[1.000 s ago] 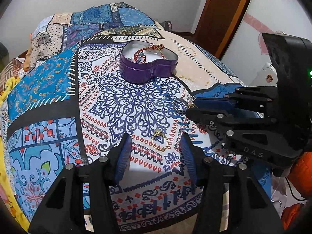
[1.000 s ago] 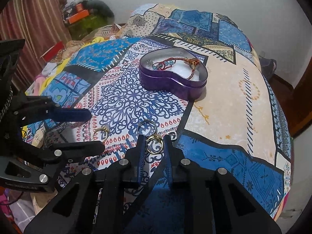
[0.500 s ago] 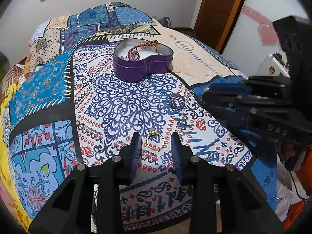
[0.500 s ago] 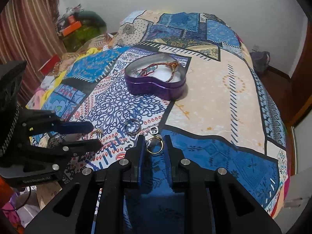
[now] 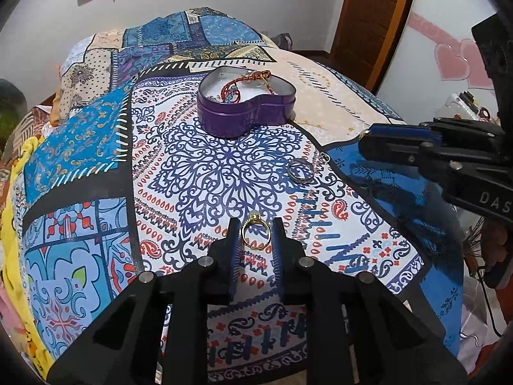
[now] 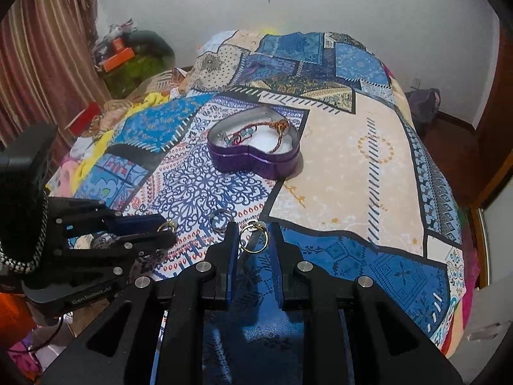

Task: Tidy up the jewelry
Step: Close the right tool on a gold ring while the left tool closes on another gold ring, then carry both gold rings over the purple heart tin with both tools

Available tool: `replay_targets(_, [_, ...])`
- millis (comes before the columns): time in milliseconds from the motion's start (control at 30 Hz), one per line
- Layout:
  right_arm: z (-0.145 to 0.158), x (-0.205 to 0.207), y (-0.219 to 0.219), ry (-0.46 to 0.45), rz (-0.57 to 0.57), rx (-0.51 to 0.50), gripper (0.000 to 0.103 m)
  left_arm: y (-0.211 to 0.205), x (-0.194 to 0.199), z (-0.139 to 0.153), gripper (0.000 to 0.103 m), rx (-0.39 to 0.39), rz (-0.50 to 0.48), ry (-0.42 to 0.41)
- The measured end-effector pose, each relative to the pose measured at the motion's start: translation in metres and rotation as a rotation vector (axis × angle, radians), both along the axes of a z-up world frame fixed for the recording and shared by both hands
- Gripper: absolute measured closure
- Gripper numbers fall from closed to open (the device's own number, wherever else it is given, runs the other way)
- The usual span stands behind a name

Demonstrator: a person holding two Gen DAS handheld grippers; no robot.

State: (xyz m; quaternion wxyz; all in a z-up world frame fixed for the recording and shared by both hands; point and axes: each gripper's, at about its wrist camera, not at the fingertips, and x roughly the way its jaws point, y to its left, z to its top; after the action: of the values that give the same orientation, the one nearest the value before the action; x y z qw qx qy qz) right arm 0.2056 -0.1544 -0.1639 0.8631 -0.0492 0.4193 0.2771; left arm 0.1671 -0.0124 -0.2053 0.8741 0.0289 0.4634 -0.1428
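Observation:
A purple heart-shaped tin (image 5: 245, 114) stands open on the patterned bedspread, with a red cord bracelet (image 5: 237, 85) inside; it also shows in the right wrist view (image 6: 253, 157). My left gripper (image 5: 256, 234) is shut on a gold ring with a pearl (image 5: 255, 234), held above the cloth. My right gripper (image 6: 253, 239) is shut on another gold ring (image 6: 254, 239), also lifted. A silver ring (image 5: 300, 169) lies on the cloth between the tin and the grippers, and it shows in the right wrist view (image 6: 220, 219).
The bedspread (image 5: 96, 147) covers a bed whose near edge is just below the grippers. A small stud (image 5: 325, 157) lies by the silver ring. A wooden door (image 5: 372, 16) stands at the far right; clutter and curtains (image 6: 41, 48) lie to the left.
My left gripper closed on the pearl ring and lifted it. My right gripper, holding its ring throughout, rose and pulled back from the cloth.

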Motion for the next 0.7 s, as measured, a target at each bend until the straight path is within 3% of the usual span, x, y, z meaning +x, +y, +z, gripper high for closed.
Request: replay_targets(700, [0.037,0.012,0.002,-0.116,-0.025,0.049,0.086,0.011,0.012,0.071,0.085,-0.053,0.034,-0.177])
